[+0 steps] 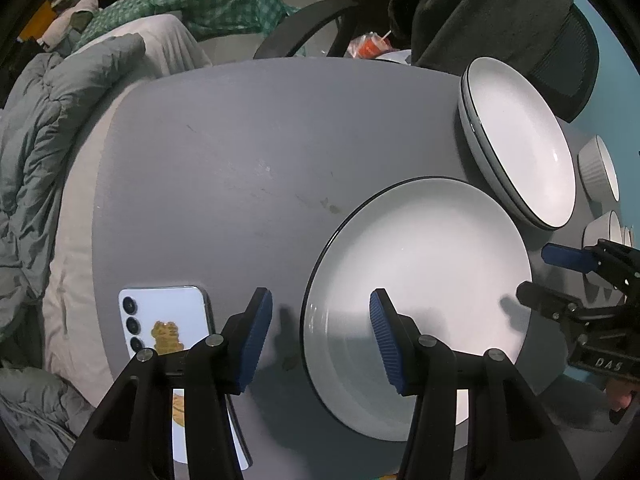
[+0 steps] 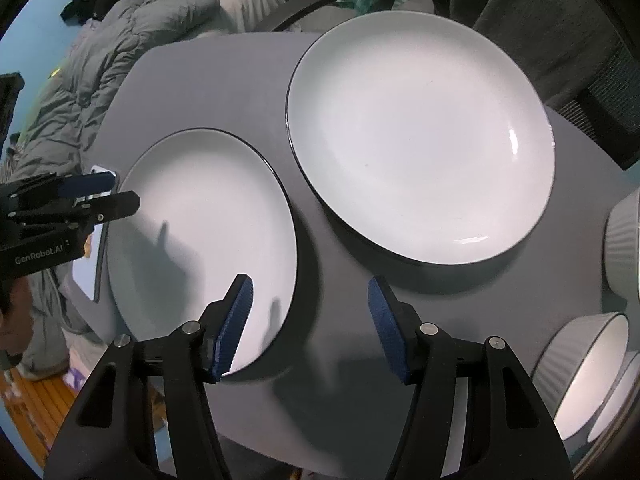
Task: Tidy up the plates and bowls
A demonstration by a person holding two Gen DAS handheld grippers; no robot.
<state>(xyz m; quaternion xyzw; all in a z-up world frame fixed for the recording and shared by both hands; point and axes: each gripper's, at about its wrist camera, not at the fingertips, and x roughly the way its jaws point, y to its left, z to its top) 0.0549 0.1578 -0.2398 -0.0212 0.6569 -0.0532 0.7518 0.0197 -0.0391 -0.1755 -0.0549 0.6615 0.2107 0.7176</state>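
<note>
From the left wrist view, the left tongs (image 1: 320,340) hang released, straddling the near-left rim of a single plate (image 1: 432,280) on the grey counter (image 1: 240,160): one pad is outside the rim over bare counter, the other over the plate's white inside, neither pressing. Behind the plate, a stack of plates (image 1: 520,144) already sits together near the far right edge, with ribbed bowls (image 1: 600,168) beyond it. A phone (image 1: 164,320) lies face down beside the tongs. The right tongs (image 1: 560,276) reach in from the right; their body reads "DAS".

From the right wrist view, the right tongs (image 2: 310,328) also stand released, astride the single plate's (image 2: 200,232) right rim, gripping nothing. The stack (image 2: 420,132) lies just beyond, and bowls (image 2: 588,364) are nested at the right. The left tongs (image 2: 100,196) carry "GenRobot.AI".

Judging by this, stacking is partly done; the loose plate, and perhaps one bowl, remain.
</note>
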